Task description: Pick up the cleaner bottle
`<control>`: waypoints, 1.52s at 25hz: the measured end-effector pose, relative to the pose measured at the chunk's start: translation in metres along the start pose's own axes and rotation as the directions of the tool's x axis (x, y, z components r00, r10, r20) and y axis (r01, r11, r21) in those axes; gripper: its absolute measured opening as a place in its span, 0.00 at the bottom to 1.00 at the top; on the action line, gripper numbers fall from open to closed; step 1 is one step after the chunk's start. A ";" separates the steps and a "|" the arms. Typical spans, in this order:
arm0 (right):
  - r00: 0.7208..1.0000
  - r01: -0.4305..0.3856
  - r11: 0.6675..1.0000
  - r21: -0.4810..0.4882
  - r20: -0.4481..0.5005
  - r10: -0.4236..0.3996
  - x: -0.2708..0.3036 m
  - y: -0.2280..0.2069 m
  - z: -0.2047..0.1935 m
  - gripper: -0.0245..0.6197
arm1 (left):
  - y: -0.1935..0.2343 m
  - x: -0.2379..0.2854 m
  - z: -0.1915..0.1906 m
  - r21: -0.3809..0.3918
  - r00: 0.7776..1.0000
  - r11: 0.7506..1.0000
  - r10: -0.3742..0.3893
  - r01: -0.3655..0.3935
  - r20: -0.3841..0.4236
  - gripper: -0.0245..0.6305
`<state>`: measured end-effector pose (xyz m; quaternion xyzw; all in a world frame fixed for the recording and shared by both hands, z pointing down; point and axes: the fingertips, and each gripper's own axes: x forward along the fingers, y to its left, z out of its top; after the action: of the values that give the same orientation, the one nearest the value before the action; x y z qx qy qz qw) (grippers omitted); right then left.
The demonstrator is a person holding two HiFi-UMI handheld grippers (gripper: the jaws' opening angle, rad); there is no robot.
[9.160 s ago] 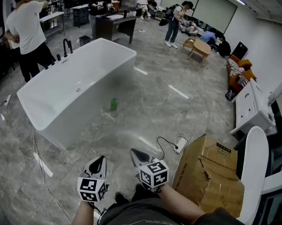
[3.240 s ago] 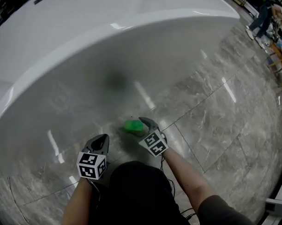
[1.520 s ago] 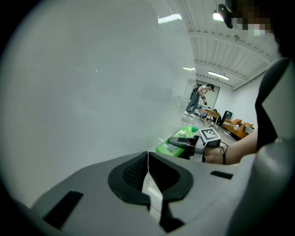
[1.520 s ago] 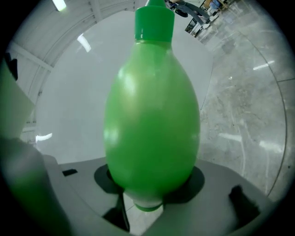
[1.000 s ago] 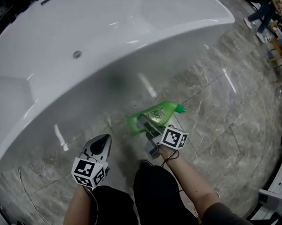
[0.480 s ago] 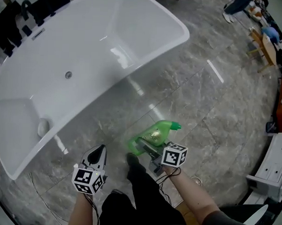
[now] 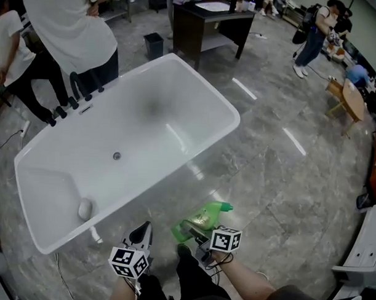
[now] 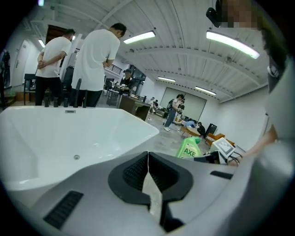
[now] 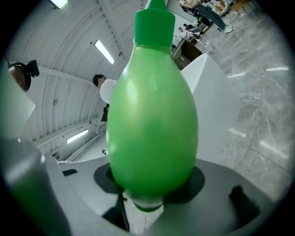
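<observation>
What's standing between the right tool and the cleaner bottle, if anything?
Nothing visible. The right tool is closed directly on the green cleaner bottle, its pads against the body. The left tool is shut and empty, off to the bottle's side.

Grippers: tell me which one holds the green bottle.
The right gripper: its jaws clamp the green cleaner bottle. The left gripper is shut with nothing between its jaws.

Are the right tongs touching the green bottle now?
Touching. The right gripper view shows the green bottle wedged between the right tongs, with both jaws pressing on its sides.
</observation>
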<state>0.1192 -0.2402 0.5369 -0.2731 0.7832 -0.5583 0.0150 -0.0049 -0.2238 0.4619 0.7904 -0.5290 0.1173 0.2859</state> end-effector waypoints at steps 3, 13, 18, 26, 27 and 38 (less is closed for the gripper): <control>0.999 0.021 1.000 -0.012 0.035 -0.020 0.000 0.028 0.008 0.35 | 0.002 -0.013 0.032 0.002 0.999 1.000 -0.008 0.008 0.052 0.06; 0.967 0.064 0.997 0.041 0.243 -0.072 -0.001 0.131 -0.050 0.35 | 0.042 -0.130 0.033 0.050 0.991 0.995 -0.095 0.091 0.092 0.06; 0.944 0.045 0.994 0.096 0.323 -0.073 0.010 0.185 -0.121 0.35 | 0.083 -0.218 0.007 0.056 0.987 0.992 -0.121 0.115 0.102 0.06; 0.907 -0.012 0.963 0.268 0.408 -0.102 0.007 0.249 -0.259 0.35 | 0.115 -0.344 -0.053 0.122 0.982 0.977 -0.183 0.176 0.043 0.06; 0.905 -0.013 0.960 0.279 0.411 -0.107 0.004 0.255 -0.271 0.35 | 0.116 -0.355 -0.058 0.123 0.981 0.975 -0.188 0.183 0.036 0.06; 0.873 -0.061 0.953 0.298 0.478 -0.094 -0.034 0.282 -0.318 0.35 | 0.082 -0.393 -0.092 0.140 0.962 0.954 -0.273 0.265 0.034 0.06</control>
<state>-0.0722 0.1148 0.3980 -0.4058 0.6564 -0.5854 0.2485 -0.2302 0.1085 0.3713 0.8753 -0.4147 0.0918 0.2314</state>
